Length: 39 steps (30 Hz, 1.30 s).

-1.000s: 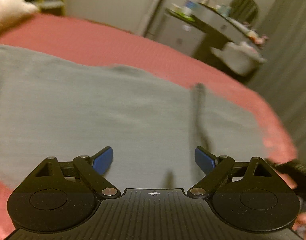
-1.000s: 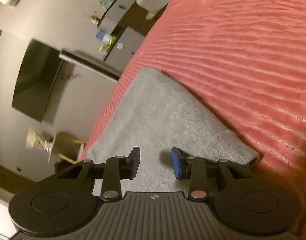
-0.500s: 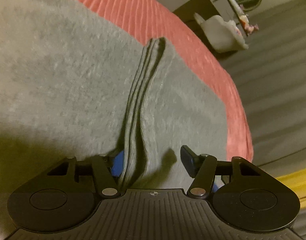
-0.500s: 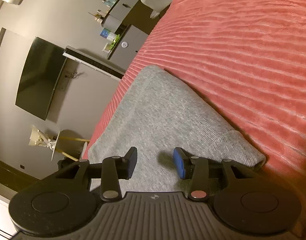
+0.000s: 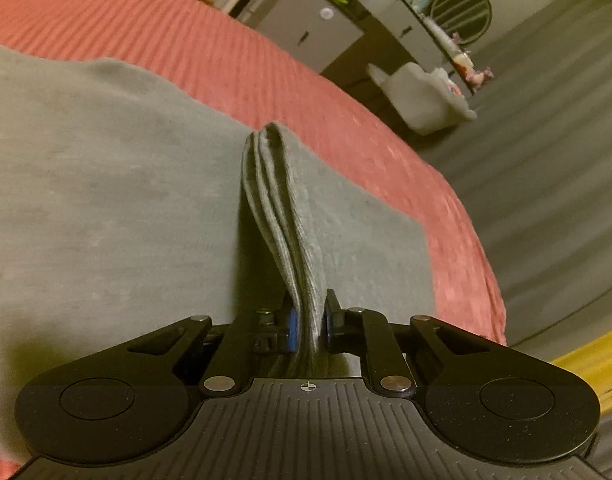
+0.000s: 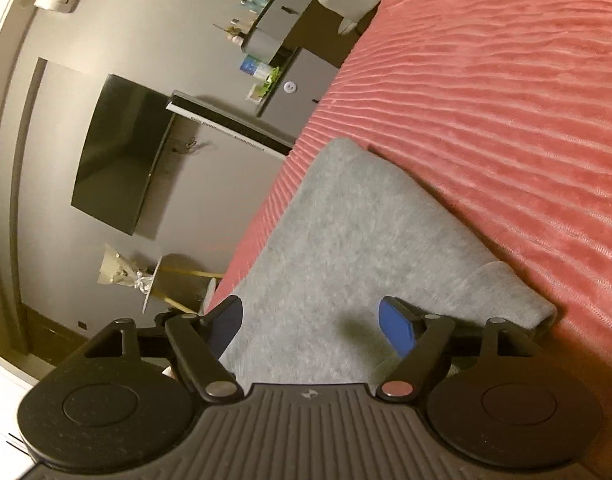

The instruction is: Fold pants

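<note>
Pants (image 5: pixel 106 208) pinched at a bunched ridge by our left gripper (image 5: pixel 309 320), right gripper (image 6: pixel 310 320) just spread wide (nothing held); next we judge the right must clamp its end

free: red bedspread (image 6: pixel 506 100) beyond pants (image 6: pixel 346 240) | obstacle: raised fold (image 5: pixel 274 208)

Dim, warm yellowish light; soft blur, fisheye-bent edges, heavy shadows.
</note>
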Available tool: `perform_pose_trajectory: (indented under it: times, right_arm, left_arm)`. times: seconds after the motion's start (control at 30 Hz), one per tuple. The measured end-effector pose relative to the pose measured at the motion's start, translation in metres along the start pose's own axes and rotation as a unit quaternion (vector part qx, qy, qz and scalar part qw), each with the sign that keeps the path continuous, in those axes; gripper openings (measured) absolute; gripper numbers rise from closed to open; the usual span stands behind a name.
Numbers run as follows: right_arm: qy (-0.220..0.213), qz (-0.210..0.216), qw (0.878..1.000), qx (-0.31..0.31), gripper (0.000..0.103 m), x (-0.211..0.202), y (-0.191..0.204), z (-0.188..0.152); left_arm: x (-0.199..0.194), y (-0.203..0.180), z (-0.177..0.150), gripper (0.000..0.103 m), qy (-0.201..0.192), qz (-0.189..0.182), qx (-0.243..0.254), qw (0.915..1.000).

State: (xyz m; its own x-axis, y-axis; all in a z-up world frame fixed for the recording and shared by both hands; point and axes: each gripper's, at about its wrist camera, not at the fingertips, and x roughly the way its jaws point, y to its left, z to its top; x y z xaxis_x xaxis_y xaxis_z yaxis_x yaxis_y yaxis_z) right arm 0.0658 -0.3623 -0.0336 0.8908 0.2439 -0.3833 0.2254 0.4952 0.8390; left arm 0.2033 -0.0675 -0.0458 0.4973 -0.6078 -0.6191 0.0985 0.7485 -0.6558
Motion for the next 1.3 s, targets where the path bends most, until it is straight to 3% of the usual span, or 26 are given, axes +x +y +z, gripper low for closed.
perform_pose_trajectory:
  times: [0.17,0.27,0.3,0.4,0.47,0.53,0.57,0.67,0.7,0.83,0.93,1.3]
  right_arm:
    - [-0.012,0.005,1.000,0.005,0.082,-0.011,-0.003,0.001]
    - [-0.019,-0.006,1.000,-0.001,0.081,-0.013,-0.002,0.001]
    - [-0.018,-0.020,1.000,-0.010,0.076,-0.012,0.001,0.001]
    - [-0.002,-0.065,0.997,-0.037,0.049,-0.002,0.009,-0.001]
    - [0.004,-0.091,0.995,-0.050,0.043,0.004,0.013,-0.001]
    - [0.008,-0.101,0.993,-0.058,0.042,0.006,0.015,0.000]
    - [0.009,-0.105,0.992,-0.061,0.042,0.007,0.016,0.000]
    - [0.010,-0.108,0.992,-0.064,0.042,0.007,0.017,0.001]
    - [0.009,-0.105,0.993,-0.060,0.041,0.007,0.016,0.001]
    - [-0.004,-0.079,0.997,-0.026,0.041,-0.001,0.005,0.002]
    - [-0.013,-0.069,0.998,-0.006,0.040,-0.005,-0.001,0.003]
    - [-0.015,-0.076,0.997,-0.031,0.040,-0.007,0.008,0.001]
  left_arm:
    - [-0.010,0.037,0.000,0.015,-0.007,0.021,-0.057,0.9981]
    - [-0.009,0.035,-0.002,0.019,0.001,0.046,-0.029,0.9985]
    - [-0.008,0.031,-0.003,0.019,0.002,0.065,-0.010,0.9978]
    - [-0.005,0.026,0.000,0.024,0.008,0.075,0.004,0.9972]
    - [0.002,0.021,0.004,0.030,0.010,0.074,0.004,0.9972]
    - [0.008,0.017,0.006,0.048,0.014,0.073,0.007,0.9972]
    - [0.010,0.017,0.005,0.049,0.017,0.073,0.010,0.9972]
    - [0.018,0.007,0.005,0.044,0.021,0.089,0.032,0.9953]
    - [0.020,0.005,0.005,0.034,0.021,0.098,0.039,0.9942]
    - [0.020,0.003,0.004,0.021,0.023,0.109,0.042,0.9929]
    - [0.021,0.002,0.004,0.018,0.020,0.109,0.040,0.9930]
    - [0.007,-0.015,0.007,0.015,0.006,0.126,0.081,0.9887]
